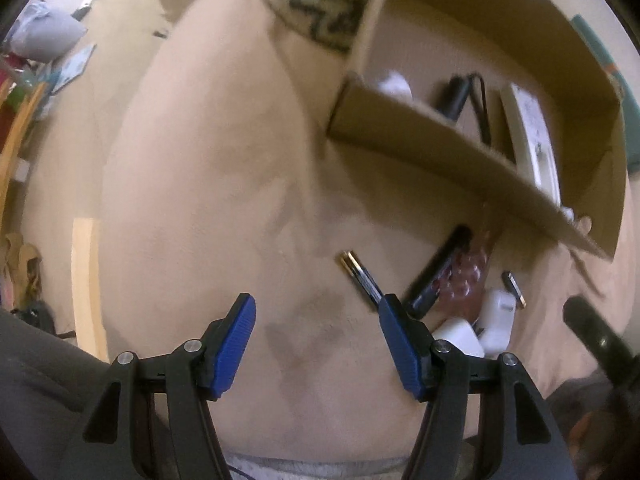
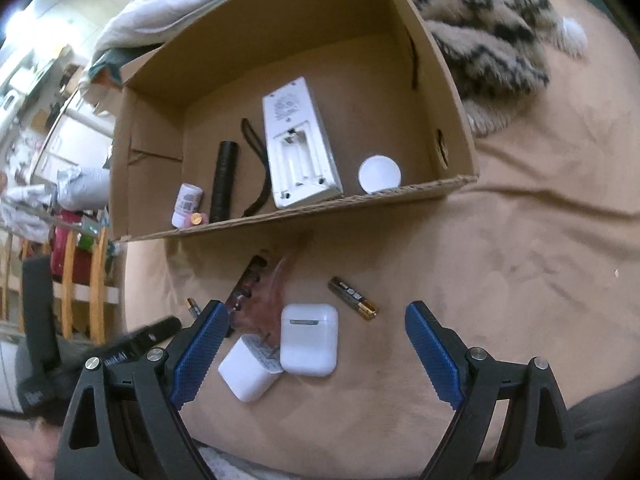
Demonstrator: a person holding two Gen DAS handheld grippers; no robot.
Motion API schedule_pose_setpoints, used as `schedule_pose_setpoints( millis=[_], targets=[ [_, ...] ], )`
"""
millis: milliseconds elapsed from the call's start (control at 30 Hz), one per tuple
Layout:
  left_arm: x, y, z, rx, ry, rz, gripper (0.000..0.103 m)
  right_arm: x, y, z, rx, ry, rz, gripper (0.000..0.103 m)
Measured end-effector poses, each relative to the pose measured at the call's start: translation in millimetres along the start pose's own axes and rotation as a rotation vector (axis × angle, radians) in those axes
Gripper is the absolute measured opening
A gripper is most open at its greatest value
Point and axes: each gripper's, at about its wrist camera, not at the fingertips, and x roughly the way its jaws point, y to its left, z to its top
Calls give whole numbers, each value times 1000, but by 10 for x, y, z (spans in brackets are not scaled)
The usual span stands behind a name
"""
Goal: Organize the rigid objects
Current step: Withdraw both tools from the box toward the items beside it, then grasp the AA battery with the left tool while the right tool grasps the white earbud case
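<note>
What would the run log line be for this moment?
left tool open, empty | right tool open over earbud case | charger, battery outside cardboard box | remote, flashlight inside

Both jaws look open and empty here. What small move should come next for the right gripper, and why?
Probably lower the right gripper onto the white earbud case and close. The case lies between its open jaws on the tan bedcover, outside the cardboard box, which already holds the remote and flashlight. The left gripper is open over bare cover.
</note>
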Motion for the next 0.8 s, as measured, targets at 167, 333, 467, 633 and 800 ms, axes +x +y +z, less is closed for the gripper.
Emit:
schedule_pose_setpoints(
  millis=[167,333,467,633,800],
  targets=[
    [94,-123,37,14,4,-18,60,104,-74,-4,54,50,32,96],
    [271,-147,61,18,43,18,50,293,-127,-62,95,148,91,84],
    [275,-102,68,21,32,41,19,448,-41,-102,62,200,81,65],
    [258,-53,58,51,29,52,9,657,113,-99,-2,225,-3,65],
    [216,-66,-3,97,14,80,9,665,198,-132,-66,202,-79,45]
  ],
)
